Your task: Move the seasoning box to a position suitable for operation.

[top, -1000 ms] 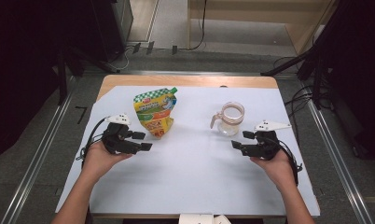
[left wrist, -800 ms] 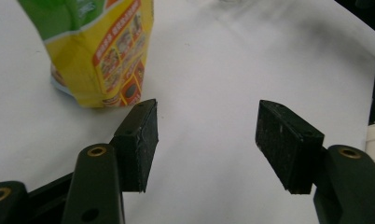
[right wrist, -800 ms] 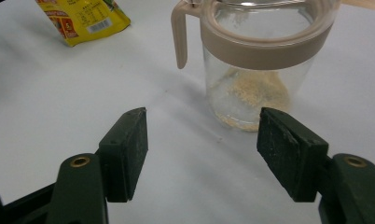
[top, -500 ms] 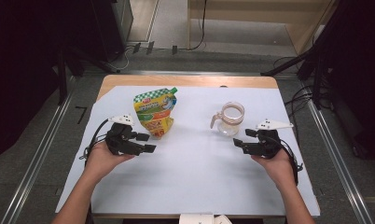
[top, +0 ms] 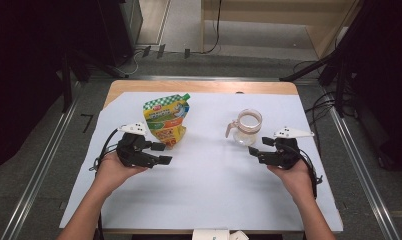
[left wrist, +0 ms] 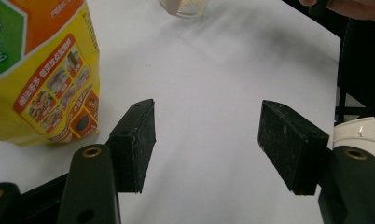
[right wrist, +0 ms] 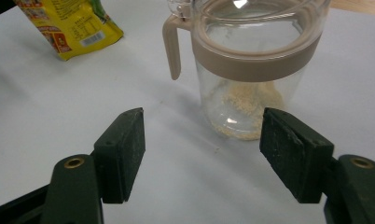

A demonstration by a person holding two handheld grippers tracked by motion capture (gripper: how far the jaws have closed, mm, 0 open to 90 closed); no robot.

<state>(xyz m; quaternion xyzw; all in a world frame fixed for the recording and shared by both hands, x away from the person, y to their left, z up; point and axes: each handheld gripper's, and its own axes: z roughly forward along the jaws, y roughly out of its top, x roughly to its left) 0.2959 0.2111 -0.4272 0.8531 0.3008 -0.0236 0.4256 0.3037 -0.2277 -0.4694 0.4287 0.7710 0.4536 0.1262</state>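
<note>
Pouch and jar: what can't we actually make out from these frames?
- Pouch: print too small to read in the high view; the left gripper view's top and left edges cut it off.
- Pouch spout: whether capped, too small to tell.
- Jar: the right gripper view's top edge cuts off the rim, so lid on or off is unclear.
- Jar contents: beige powder or granules, which one unclear.
</note>
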